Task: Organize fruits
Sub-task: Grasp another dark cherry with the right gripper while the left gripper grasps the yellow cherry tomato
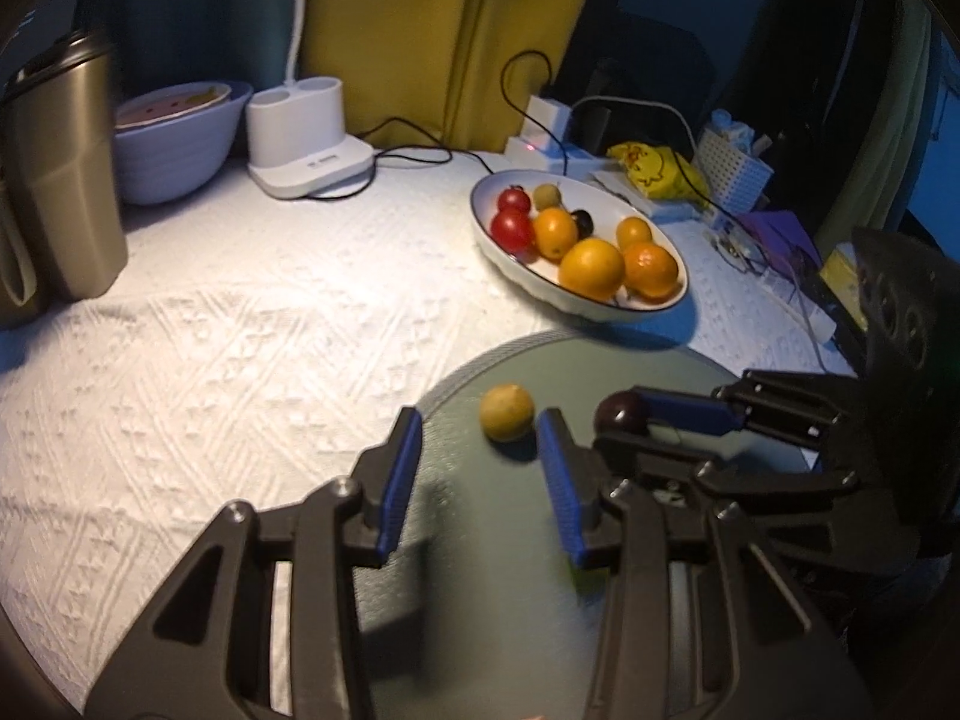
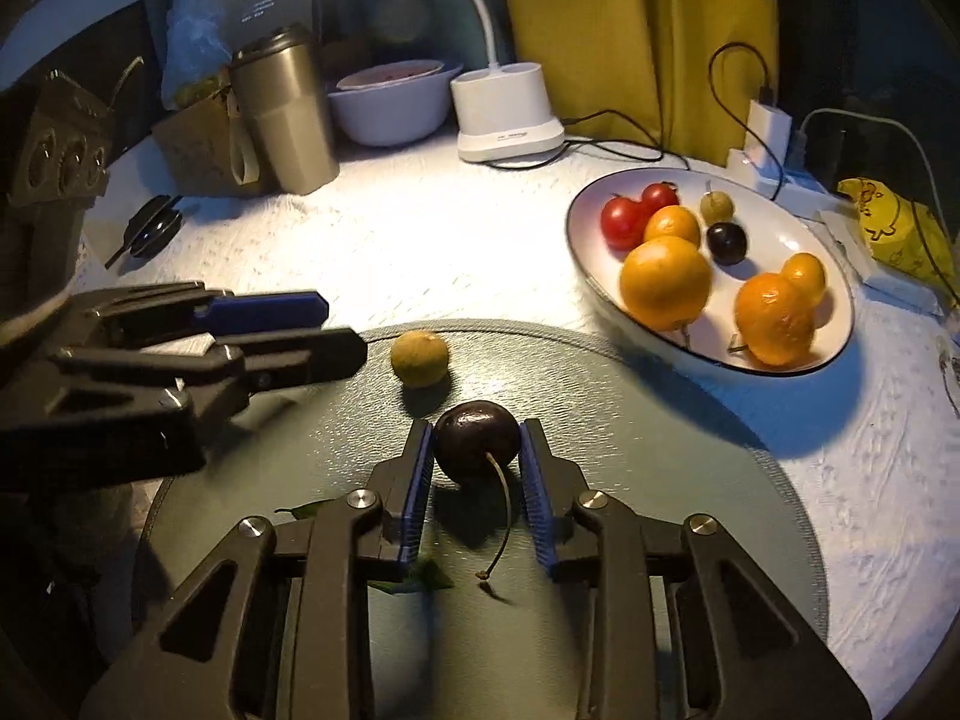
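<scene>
Fruits mostly sit in the oval dish (image 2: pixel 708 360) already; right gripper (image 2: pixel 477 450) pinches a cherry (image 2: pixel 476 438), left gripper (image 1: pixel 480 468) gapes near the longan (image 1: pixel 507 420).

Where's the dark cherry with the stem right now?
In the right wrist view the dark cherry sits low and central on the round grey mat, pinched between the right tongs, just in front of the small yellow-brown fruit.
</scene>
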{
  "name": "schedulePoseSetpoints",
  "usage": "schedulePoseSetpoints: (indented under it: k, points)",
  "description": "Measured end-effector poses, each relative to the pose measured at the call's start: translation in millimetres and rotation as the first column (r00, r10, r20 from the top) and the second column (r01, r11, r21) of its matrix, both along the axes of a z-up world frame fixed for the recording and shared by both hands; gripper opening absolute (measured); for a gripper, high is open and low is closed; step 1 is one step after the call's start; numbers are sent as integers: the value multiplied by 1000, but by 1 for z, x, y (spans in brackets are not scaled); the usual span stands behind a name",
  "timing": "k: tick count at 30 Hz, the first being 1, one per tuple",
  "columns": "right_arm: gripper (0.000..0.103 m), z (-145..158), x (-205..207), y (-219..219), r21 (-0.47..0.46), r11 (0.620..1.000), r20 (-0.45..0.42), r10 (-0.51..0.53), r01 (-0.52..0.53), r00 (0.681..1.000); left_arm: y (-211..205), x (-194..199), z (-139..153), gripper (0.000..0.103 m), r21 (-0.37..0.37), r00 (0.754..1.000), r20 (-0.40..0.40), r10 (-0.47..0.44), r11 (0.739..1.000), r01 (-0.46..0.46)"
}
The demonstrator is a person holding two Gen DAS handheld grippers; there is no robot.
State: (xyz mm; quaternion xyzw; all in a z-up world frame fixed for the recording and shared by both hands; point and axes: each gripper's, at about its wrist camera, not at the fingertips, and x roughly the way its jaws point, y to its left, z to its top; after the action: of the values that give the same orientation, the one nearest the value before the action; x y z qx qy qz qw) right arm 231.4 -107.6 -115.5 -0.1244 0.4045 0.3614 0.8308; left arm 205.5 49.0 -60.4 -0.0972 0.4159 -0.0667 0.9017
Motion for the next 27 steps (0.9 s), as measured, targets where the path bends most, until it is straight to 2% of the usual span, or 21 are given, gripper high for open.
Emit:
schedulePoseSetpoints:
  k: [19,21,25,27]
  points:
    - [31,13,13,-41,50,996,21,-77,76,997,-30,25,-15,41,102,997,-42,-60,993,64]
    - [31,15,14,-43,55,995,24,-80,79,996,-32,25,-16,38,109,996,-49,-68,991,73]
    - [31,17,17,-45,61,995,27,-87,85,996,-34,27,-18,25,122,996,-55,-75,989,81]
    - [31,17,20,-46,63,994,28,-91,89,995,-34,27,-18,25,122,995,-55,-79,989,85]
